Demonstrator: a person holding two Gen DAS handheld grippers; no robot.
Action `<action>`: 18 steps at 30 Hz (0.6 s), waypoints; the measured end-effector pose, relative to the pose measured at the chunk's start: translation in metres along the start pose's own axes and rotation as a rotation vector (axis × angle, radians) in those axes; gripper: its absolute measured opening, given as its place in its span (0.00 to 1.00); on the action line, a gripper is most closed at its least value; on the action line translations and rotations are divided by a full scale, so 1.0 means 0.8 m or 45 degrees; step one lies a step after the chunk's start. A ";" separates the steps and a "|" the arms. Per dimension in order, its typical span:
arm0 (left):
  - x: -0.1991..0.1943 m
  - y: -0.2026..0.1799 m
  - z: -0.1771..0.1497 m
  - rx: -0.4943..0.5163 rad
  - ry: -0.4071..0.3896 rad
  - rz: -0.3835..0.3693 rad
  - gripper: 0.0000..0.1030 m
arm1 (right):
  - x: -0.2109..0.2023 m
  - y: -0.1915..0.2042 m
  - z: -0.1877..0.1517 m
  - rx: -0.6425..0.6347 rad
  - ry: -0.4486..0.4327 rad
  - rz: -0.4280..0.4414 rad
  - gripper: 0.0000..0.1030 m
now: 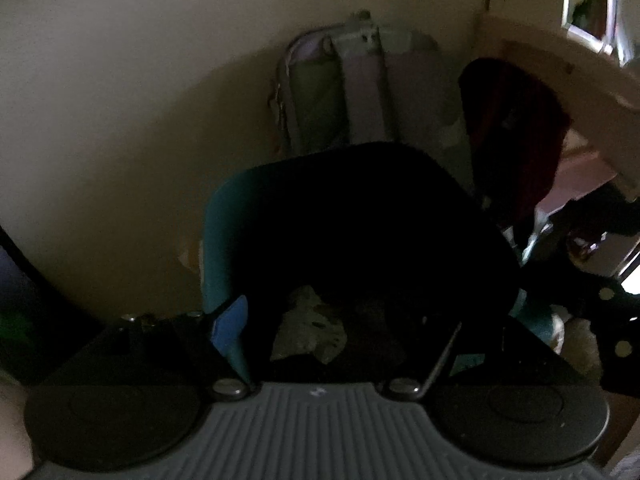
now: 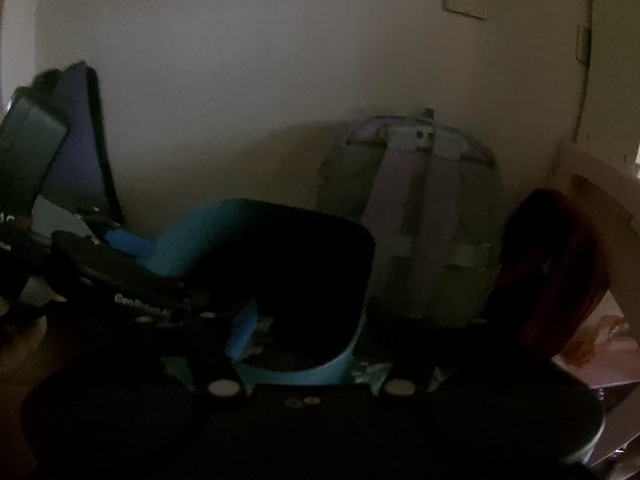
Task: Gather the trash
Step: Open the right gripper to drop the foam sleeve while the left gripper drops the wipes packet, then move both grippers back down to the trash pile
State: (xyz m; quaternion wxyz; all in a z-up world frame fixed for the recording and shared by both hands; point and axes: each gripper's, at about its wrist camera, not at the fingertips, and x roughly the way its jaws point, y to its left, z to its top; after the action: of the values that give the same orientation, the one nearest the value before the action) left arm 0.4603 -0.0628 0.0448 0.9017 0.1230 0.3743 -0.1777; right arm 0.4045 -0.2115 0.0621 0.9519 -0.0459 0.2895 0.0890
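The scene is very dark. A teal bin [image 1: 218, 240] with a black liner stands against the wall; it also shows in the right wrist view [image 2: 188, 240]. My left gripper [image 1: 340, 332] is open over the bin's near rim, and a crumpled pale piece of trash [image 1: 310, 330] lies loose between its blue-padded fingers [image 1: 230, 326]. My right gripper [image 2: 312, 336] is at the bin's near edge with its jaws apart; one blue pad [image 2: 242, 332] shows, the other finger is lost in the dark. The left gripper's body [image 2: 120, 272] shows at the left.
A grey-and-lilac backpack [image 1: 352, 92] leans on the wall behind the bin, also in the right wrist view [image 2: 420, 208]. A dark red bag [image 1: 516, 136] hangs at the right by a pale furniture edge [image 1: 580, 80]. A dark panel [image 2: 80, 140] stands at left.
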 end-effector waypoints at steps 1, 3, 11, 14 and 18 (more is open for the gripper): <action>-0.007 0.002 -0.004 -0.005 -0.014 -0.013 0.74 | -0.007 0.001 -0.002 0.002 -0.011 0.013 0.60; -0.023 0.004 -0.016 -0.020 -0.035 -0.032 0.77 | -0.022 0.006 -0.008 -0.001 -0.026 0.048 0.61; -0.060 0.016 -0.084 -0.045 -0.077 -0.086 0.78 | -0.061 0.027 -0.061 0.002 -0.044 0.179 0.64; -0.062 0.026 -0.115 -0.079 -0.070 -0.129 0.79 | -0.061 0.029 -0.089 0.053 -0.020 0.231 0.66; -0.049 0.043 -0.161 -0.130 -0.053 -0.164 0.86 | -0.046 0.031 -0.133 0.111 0.033 0.289 0.68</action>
State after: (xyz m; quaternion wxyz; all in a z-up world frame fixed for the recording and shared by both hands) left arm 0.3674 0.0233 -0.0126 0.9011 0.0488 0.3712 -0.2186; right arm 0.3115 -0.2073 -0.0065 0.9330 0.0274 0.3088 0.1828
